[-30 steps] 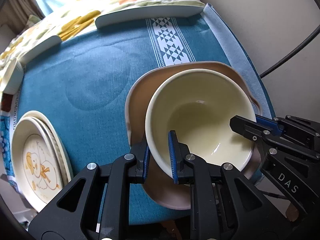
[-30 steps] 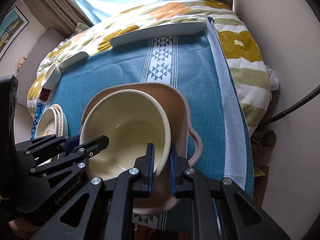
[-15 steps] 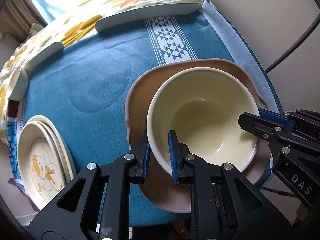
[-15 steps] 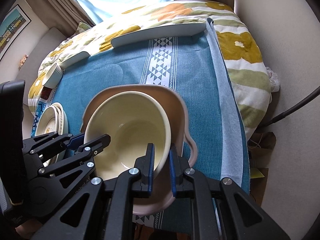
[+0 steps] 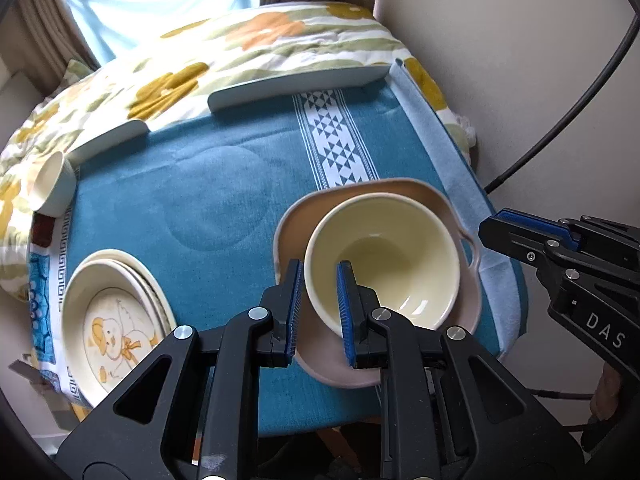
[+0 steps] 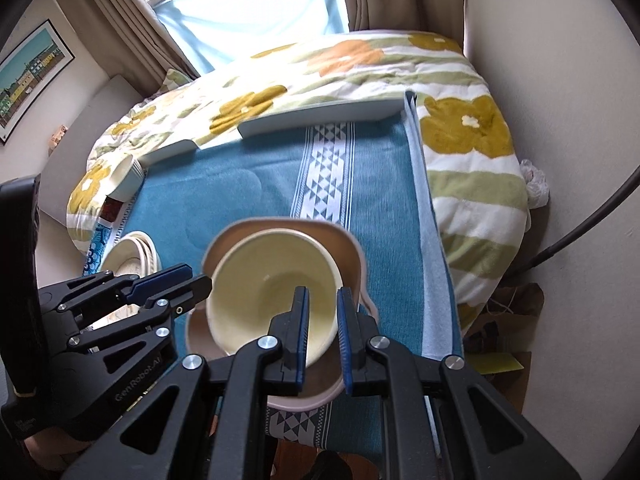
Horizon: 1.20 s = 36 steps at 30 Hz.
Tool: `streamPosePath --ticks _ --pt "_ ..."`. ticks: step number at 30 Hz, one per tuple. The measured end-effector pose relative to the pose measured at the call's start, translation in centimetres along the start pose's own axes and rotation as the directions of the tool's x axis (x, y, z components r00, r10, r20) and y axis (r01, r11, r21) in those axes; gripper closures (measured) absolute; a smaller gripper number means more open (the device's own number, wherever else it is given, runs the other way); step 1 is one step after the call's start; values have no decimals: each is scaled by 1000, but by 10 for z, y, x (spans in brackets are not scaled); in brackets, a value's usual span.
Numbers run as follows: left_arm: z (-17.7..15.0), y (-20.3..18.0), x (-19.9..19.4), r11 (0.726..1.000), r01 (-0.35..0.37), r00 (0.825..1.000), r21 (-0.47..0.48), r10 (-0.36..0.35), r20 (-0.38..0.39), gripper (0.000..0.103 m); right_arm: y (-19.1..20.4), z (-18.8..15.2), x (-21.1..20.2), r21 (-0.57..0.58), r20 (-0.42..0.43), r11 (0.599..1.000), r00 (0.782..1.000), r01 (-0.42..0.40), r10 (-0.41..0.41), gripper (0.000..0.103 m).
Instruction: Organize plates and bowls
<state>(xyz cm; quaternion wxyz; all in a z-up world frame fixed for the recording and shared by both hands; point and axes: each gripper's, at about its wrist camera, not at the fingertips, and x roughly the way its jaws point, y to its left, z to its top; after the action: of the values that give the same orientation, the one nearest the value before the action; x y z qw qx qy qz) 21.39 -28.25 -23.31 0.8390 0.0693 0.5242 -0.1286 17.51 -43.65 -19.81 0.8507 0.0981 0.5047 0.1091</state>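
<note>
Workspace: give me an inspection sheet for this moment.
Surface: blue cloth with patterned strip.
Job's things: cream bowl above pink dish; plate stack; small cup.
Clutter: two pale trays at far edge.
Grippers: left gripper and right gripper both clamp the bowl rim.
Cables: black cable by wall.
Surroundings: floral quilt, window, curtains, framed picture.

Home bedroom: bed with floral duvet at far side, curtained window, framed picture on left wall, cloth-covered tabletop near.
</note>
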Motion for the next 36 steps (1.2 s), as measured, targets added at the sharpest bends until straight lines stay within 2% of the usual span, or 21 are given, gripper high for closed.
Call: streamPosePath --ticks 5,7,8,9,10,11,12,13,14,19,23,26,29,33,36 --pt "4 27 -52 998 19 995 -66 -12 103 88 18 11 -33 -60 62 998 998 -28 32 90" --pt "4 41 -73 995 9 988 -97 6 154 82 29 16 -44 -101 92 994 994 -44 53 90" --pt "3 49 -84 993 -7 983 -117 29 184 62 35 18 -47 -118 104 992 992 -52 64 90" --pt "2 57 -94 990 -29 975 -140 59 212 23 42 21 -50 -135 113 989 990 -63 79 90" --pt "-1 66 -104 984 -53 965 -168 94 245 5 48 24 -52 -150 121 985 988 -80 99 88" --pt "-6 75 -115 980 -62 952 -190 116 282 0 53 26 -53 -163 129 982 985 -95 116 83" --pt "-10 84 -125 977 -61 943 -206 124 310 0 60 29 -53 -176 135 978 982 -108 132 58" --pt "-14 93 -132 974 -63 940 -219 131 314 0 66 32 -52 -187 140 974 978 -125 152 17" --pt "-17 103 -137 969 -72 940 -238 146 309 0 73 35 -52 -201 153 969 972 -144 177 2" --pt "-30 167 -161 926 -93 931 -365 211 298 0 118 58 -39 -311 182 937 958 -159 223 0" --pt "-36 224 -171 887 -84 923 -453 240 300 0 167 83 -23 -401 123 903 968 -152 217 0" --pt "-34 268 -171 858 -76 922 -507 255 293 0 199 102 -12 -416 128 891 958 -182 255 0" --pt "-30 313 -161 826 -55 923 -561 256 287 0 232 126 14 -418 108 890 963 -181 247 0" --pt "-21 372 -125 775 0 943 -633 211 258 1 271 158 66 -389 21 884 957 -257 288 0" --pt "-12 411 -87 742 32 960 -669 165 229 5 301 178 112 -378 -25 886 959 -270 281 0"
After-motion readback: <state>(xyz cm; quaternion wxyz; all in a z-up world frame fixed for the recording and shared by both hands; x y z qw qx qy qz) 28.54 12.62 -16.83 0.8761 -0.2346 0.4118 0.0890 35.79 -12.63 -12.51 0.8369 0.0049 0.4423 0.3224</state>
